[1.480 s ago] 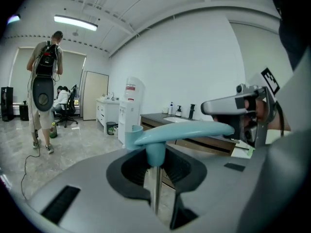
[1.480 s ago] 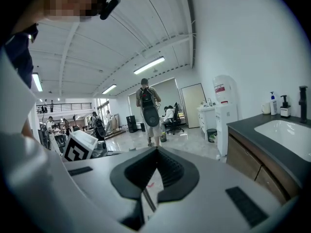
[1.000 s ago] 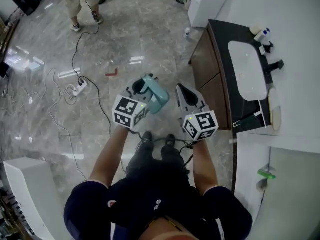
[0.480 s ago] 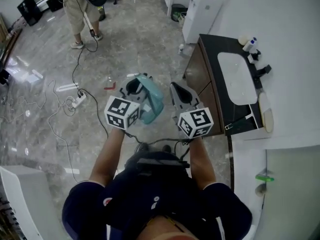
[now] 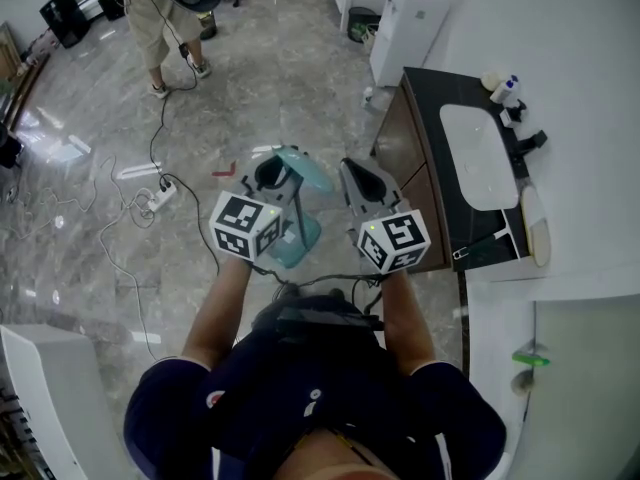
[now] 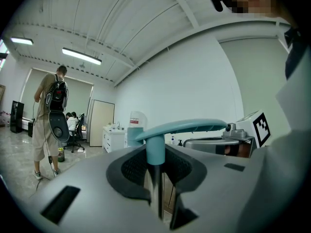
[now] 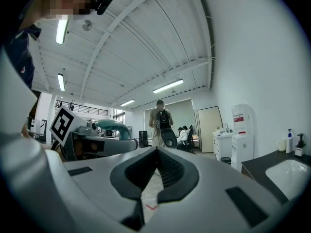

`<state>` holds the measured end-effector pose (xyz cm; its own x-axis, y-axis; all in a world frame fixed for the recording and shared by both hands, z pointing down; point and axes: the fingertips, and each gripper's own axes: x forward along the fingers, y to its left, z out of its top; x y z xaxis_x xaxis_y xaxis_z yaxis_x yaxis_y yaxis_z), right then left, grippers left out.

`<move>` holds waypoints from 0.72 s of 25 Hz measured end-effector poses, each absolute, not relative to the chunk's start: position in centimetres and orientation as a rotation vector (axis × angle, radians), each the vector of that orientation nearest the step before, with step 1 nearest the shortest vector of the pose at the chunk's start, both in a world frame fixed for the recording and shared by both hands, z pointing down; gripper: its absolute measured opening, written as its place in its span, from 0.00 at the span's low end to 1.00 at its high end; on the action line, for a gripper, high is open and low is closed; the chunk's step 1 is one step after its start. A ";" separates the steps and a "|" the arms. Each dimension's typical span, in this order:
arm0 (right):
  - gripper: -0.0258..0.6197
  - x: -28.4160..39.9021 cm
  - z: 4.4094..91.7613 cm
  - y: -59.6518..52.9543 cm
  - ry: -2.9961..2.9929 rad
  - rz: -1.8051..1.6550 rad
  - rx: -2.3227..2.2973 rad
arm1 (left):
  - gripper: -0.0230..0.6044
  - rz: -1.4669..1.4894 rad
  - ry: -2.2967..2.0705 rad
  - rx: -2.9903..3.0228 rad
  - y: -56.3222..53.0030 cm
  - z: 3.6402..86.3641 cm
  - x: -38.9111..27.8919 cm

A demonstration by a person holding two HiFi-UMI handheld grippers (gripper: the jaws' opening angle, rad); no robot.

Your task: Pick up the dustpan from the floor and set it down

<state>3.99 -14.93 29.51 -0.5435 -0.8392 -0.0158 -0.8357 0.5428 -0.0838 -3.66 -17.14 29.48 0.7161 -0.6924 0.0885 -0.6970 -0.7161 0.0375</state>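
The teal dustpan (image 5: 298, 240) hangs upright off the marble floor on a thin metal pole. Its curved teal handle (image 5: 303, 167) sits on top of that pole. My left gripper (image 5: 270, 175) is shut on the pole just below the handle. In the left gripper view the pole (image 6: 155, 188) runs between the dark pads, with the teal handle (image 6: 181, 127) arching over the left gripper (image 6: 154, 171). My right gripper (image 5: 352, 173) is held level beside it, apart from the dustpan. It is shut and holds nothing, and the right gripper (image 7: 156, 154) view shows only floor beyond its tips.
A dark vanity (image 5: 425, 138) with a white sink (image 5: 475, 158) stands close on the right. A white water dispenser (image 5: 412, 18) is beyond it. Cables and a power strip (image 5: 160, 194) lie on the floor at left. A person (image 5: 160, 8) stands at the far left.
Both grippers have risen. The dustpan has come up with the left gripper, and its pan has swung down to hang below the handle.
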 end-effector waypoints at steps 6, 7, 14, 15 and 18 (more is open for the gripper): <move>0.05 3.8 29.3 -15.2 2.717 -0.098 -1.458 | 0.18 0.099 -1.167 2.829 -17.3 29.7 -3.7; 0.05 3.8 29.3 -15.2 2.718 -0.099 -1.457 | 0.18 0.095 -1.165 2.825 -17.3 29.7 -3.8; 0.05 4.0 29.4 -15.4 2.721 -0.100 -1.455 | 0.18 0.093 -1.169 2.829 -17.5 29.6 -3.5; 0.05 4.0 29.5 -15.4 2.721 -0.099 -1.457 | 0.18 0.092 -1.169 2.829 -17.5 29.7 -3.5; 0.05 4.1 29.6 -15.5 2.718 -0.101 -1.463 | 0.18 0.091 -1.163 2.832 -17.8 29.9 -3.4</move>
